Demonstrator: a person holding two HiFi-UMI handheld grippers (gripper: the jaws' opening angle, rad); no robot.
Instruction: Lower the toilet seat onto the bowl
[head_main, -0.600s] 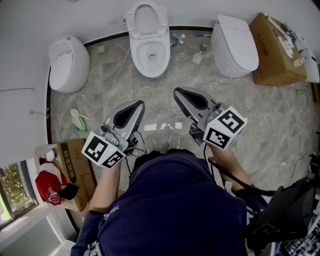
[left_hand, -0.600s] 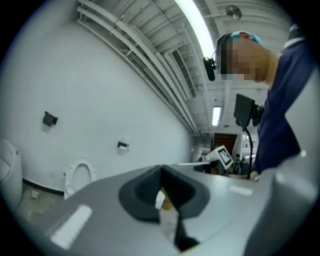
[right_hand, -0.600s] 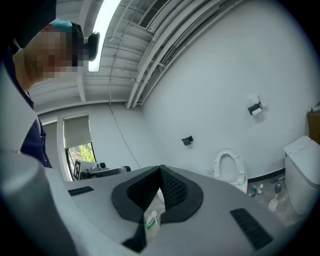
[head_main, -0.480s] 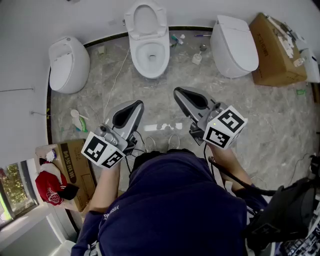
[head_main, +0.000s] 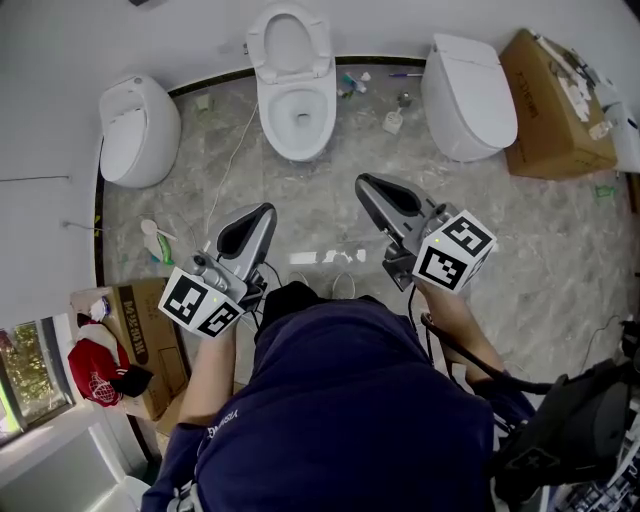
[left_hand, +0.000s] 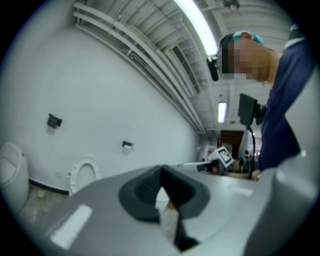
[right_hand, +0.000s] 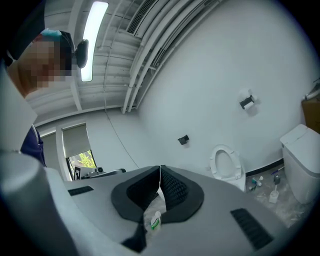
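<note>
- Grey left gripper (head_main: 264, 212): held level at the person's front, jaws together with nothing between them. Well apart from the middle toilet.
- Right gripper (head_main: 364, 184): also level, jaws pressed together and empty. With both pairs closed, neither can pinch the seat rim on arrival. A closed tip can only push, and a push on smooth plastic may slip off.
- Cable (head_main: 232, 152): lies along the marble floor between the person and the bowl, left of the direct path. A step forward may catch it, jolting the reach or causing a stumble.
- Bottles (head_main: 393, 120): stand on the floor just beside the bowl's right flank. A wide swing of the right gripper, or a foot, may knock them over.
- Bowl (head_main: 300, 112): open, nothing resting on it; the task is judged not yet begun.
- Seat (head_main: 288, 45): the task's thing, raised upright behind the bowl near the wall, at the far end of the scene. Once tipped past its balance it may fall freely and slam, unless a gripper stays beneath or against the rim to brake it.
- Two closed toilets flank the middle one; drifting to either side brings the grippers to the wrong fixture.
</note>
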